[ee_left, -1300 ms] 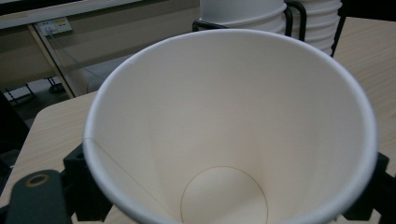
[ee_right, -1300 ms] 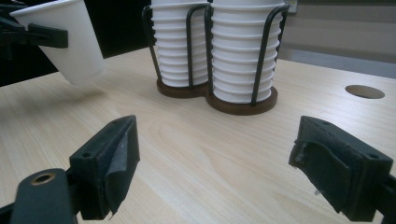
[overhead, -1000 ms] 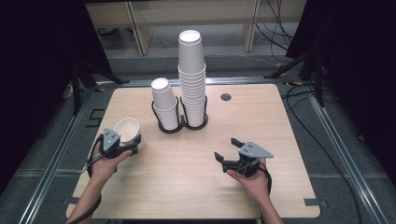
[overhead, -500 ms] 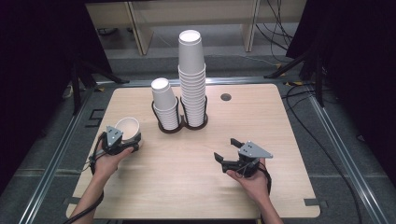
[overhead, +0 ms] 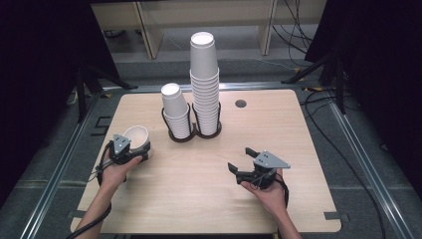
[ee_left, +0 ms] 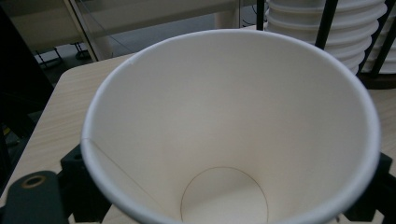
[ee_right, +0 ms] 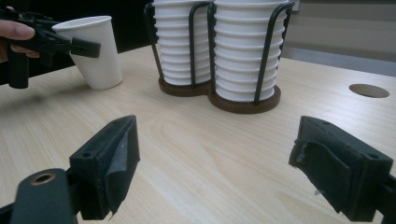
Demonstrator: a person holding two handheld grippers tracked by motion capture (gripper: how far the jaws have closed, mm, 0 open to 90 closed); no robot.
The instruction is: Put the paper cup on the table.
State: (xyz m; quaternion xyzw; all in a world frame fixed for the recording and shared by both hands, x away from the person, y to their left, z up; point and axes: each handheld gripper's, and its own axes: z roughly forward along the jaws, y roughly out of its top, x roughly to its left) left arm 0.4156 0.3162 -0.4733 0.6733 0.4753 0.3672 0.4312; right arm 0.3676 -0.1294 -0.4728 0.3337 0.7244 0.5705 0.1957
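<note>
Left gripper is clamping a tilted paper cup on the table; right gripper is resting wide open, empty.

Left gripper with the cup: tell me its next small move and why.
Probably open the fingers and back off. The left gripper is shut on a single paper cup whose base, in the right gripper view, seems to rest on the table, slightly tilted, apart from the cup holder. The right gripper waits open, holding nothing.
</note>
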